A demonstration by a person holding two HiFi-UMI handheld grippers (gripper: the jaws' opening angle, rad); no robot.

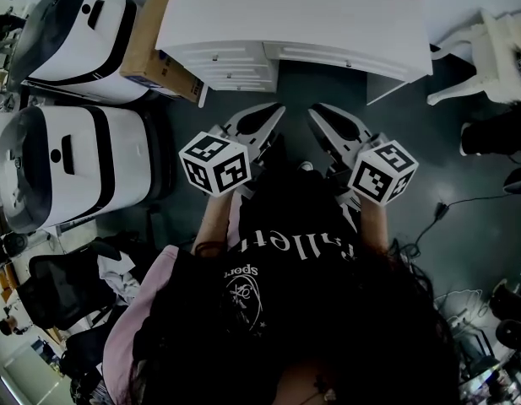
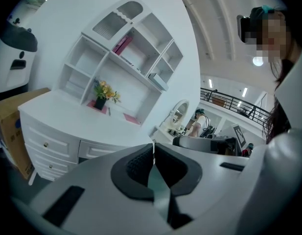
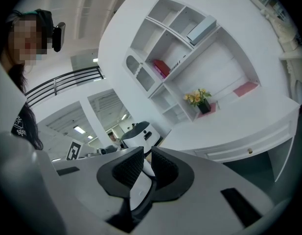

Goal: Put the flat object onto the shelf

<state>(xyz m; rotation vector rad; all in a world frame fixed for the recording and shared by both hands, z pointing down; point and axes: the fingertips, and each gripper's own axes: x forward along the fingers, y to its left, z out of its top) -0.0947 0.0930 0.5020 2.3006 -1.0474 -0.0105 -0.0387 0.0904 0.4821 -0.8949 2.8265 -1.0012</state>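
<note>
Black shirt printed "sport"; white shelf ahead.

A white table with drawers stands on a dark floor, a cardboard box beside it, ceiling lights overhead

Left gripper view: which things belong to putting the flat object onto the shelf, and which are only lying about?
Job: shelf; probably the pink flat piece on the desk; left gripper, jaws shut, empty.
Lying about: flower pot; pink book; cardboard box.
</note>
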